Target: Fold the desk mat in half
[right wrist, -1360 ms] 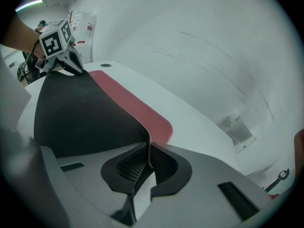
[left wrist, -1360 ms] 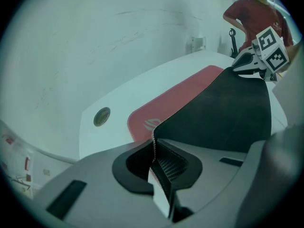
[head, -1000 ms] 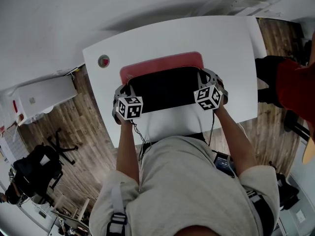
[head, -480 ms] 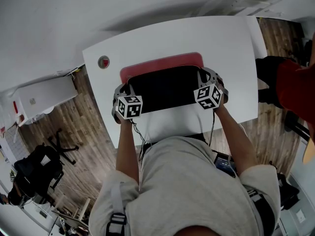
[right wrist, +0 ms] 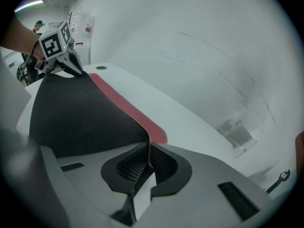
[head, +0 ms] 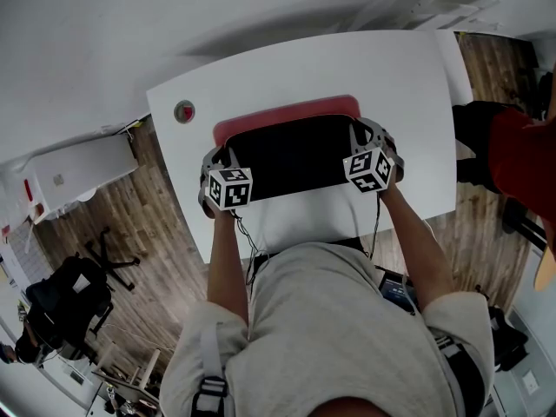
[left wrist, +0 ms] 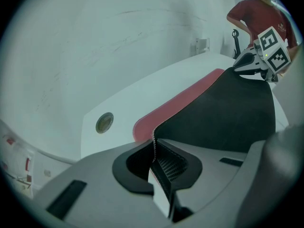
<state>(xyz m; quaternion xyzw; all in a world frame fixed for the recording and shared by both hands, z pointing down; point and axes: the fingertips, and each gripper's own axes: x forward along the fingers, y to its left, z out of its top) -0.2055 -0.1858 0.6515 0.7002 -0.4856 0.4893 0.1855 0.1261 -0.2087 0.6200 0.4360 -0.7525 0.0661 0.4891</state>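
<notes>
**Hardly anything has shifted: both grippers stay clamped on the mat's corners**

Since the earlier frames the hands have kept their place, and the whole head view has only slid a touch lower.

The left gripper (left wrist: 159, 159) is closed on one corner of the desk mat (head: 291, 156); its stitched edge runs straight down between the pads. The right gripper (right wrist: 145, 166) pinches the opposite corner the same way. Between them the lifted part shows its black underside, curving up off the table (head: 395, 68). Beyond it, toward the top of the frame, a strip of the mat's red face (head: 287, 111) lies flat on the tabletop.

The table is white with rounded corners. A small round insert (head: 183, 111) sits near its upper-left corner (well apart from the mat). Past the table's far edge a plain white wall (head: 104, 24) fills the top of the head view.

Wood-plank flooring (head: 148, 233) shows at the left and right. A low white unit (head: 78, 168) stands at the left edge, and a black office chair (head: 65, 307) is in the lower left. At the right edge stands a person in a red shirt (head: 521, 155).
</notes>
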